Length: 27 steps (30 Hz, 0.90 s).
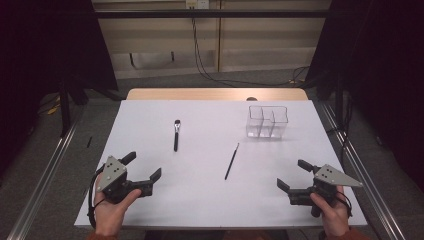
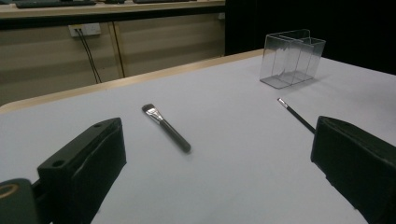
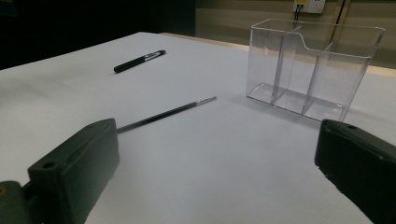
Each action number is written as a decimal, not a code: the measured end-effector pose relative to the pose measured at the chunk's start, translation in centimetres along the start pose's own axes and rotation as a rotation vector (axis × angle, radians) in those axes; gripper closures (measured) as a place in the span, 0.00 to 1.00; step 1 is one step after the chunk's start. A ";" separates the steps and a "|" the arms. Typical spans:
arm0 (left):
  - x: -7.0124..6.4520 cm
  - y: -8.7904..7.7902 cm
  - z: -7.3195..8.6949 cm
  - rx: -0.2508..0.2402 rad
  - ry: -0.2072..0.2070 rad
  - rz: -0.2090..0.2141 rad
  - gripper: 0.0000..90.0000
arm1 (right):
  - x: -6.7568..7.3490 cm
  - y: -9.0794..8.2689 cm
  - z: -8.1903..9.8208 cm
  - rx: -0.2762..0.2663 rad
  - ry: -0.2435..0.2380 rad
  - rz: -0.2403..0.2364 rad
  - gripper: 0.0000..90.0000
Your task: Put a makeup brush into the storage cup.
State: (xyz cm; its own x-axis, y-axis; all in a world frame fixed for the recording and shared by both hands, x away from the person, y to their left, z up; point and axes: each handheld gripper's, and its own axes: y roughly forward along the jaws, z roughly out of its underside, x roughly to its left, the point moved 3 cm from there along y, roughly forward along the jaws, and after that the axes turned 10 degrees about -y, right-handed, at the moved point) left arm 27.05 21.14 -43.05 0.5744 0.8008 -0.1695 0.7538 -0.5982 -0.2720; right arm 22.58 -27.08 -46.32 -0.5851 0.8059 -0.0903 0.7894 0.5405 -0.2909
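Both grippers, left [image 1: 143,174] and right [image 1: 295,176], sit spread and empty. The flat brush [image 1: 176,134] lies ahead of the left, the thin brush [image 1: 231,161] ahead-left of the right; either brush could roll or skid under a clumsy pinch.

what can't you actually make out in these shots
- Thin brush: its tip hairs are too small to read in the high view.
- Thin brush handle end: hidden behind the right claw's near jaw in the right gripper view.
- Clear organizer: the high view is too small and glary to count its compartments.
- Flat brush: any print on the handle is too dark and blurred in the left gripper view.
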 end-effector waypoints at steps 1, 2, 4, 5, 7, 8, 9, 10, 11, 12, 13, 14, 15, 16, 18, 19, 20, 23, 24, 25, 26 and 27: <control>-0.1 0.2 0.0 -0.004 -0.001 0.001 0.03 | 0.0 0.0 0.0 0.002 -0.013 -0.002 0.00; -0.1 0.3 0.0 0.000 0.006 0.003 0.03 | 0.0 0.0 0.0 0.002 -0.013 -0.002 0.00; -0.1 0.5 0.1 0.009 0.012 0.002 0.03 | 0.2 0.0 -0.1 0.003 -0.011 -0.006 0.00; -0.1 0.5 0.2 0.016 0.020 -0.001 0.03 | 0.3 0.1 -0.2 -0.003 -0.017 -0.010 0.00; 0.0 0.9 0.1 0.023 0.014 0.000 0.03 | 0.3 0.1 -0.2 0.001 -0.020 -0.012 0.00; 0.0 1.1 0.0 0.029 0.017 0.005 0.03 | 0.3 0.3 -0.2 0.003 -0.020 -0.014 0.00; 0.0 1.4 0.0 0.030 0.019 0.007 0.03 | 0.3 0.3 -0.2 0.003 -0.020 -0.014 0.00; 0.0 1.7 -0.1 0.038 0.026 0.008 0.03 | 0.3 0.3 -0.2 0.003 -0.020 -0.014 0.00; 0.0 2.1 -0.3 0.046 0.029 0.017 0.04 | 0.3 0.4 -0.2 0.004 -0.021 -0.018 0.00; 0.0 2.4 -0.5 0.045 0.036 0.023 0.04 | 0.3 0.4 -0.2 0.004 -0.021 -0.018 0.00; 0.0 2.8 -0.7 0.043 0.038 0.022 0.04 | 0.3 0.5 -0.2 0.004 -0.020 -0.023 0.00; 0.1 3.1 -0.8 0.045 0.032 0.018 0.04 | 0.3 0.5 -0.2 0.004 -0.020 -0.023 0.00; 0.1 3.4 -1.0 0.053 0.025 0.021 0.04 | 0.3 0.5 -0.2 0.004 -0.021 -0.024 0.00; 0.1 3.7 -1.1 0.053 0.018 0.020 0.04 | 0.3 0.5 -0.2 0.005 -0.022 -0.026 0.00; 0.0 4.4 -1.4 0.060 0.031 0.019 0.04 | 0.2 0.5 -0.2 0.003 -0.016 -0.028 0.00; -0.1 4.8 -1.6 0.055 0.036 0.014 0.04 | 0.2 0.5 -0.2 0.002 -0.015 -0.028 0.00; -0.1 5.2 -1.9 0.043 0.034 0.003 0.04 | 0.2 0.5 -0.2 0.002 -0.015 -0.028 0.00; 0.3 6.9 -2.3 0.039 0.023 -0.002 0.04 | 0.2 0.5 -0.2 0.002 -0.017 -0.028 0.00; 0.3 6.9 -2.3 0.039 0.023 -0.002 0.04 | 0.2 0.5 -0.2 0.002 -0.017 -0.028 0.00; 0.3 7.2 -2.4 0.041 0.032 -0.004 0.04 | 0.2 0.5 -0.2 0.004 -0.019 -0.030 0.00; 0.3 7.4 -2.5 0.040 0.033 -0.011 0.04 | 0.2 0.5 -0.2 0.007 -0.022 -0.030 0.00; 0.3 7.5 -2.6 0.040 0.043 -0.012 0.04 | 0.2 0.5 -0.2 0.005 -0.019 -0.030 0.00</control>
State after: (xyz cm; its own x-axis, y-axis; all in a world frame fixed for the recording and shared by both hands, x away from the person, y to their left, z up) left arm 33.75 16.84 -42.69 0.5794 0.8054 -0.1251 0.7478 -0.5863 -0.3115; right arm 22.95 -26.60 -46.30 -0.6122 0.7845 -0.0990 0.7703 0.5635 -0.2985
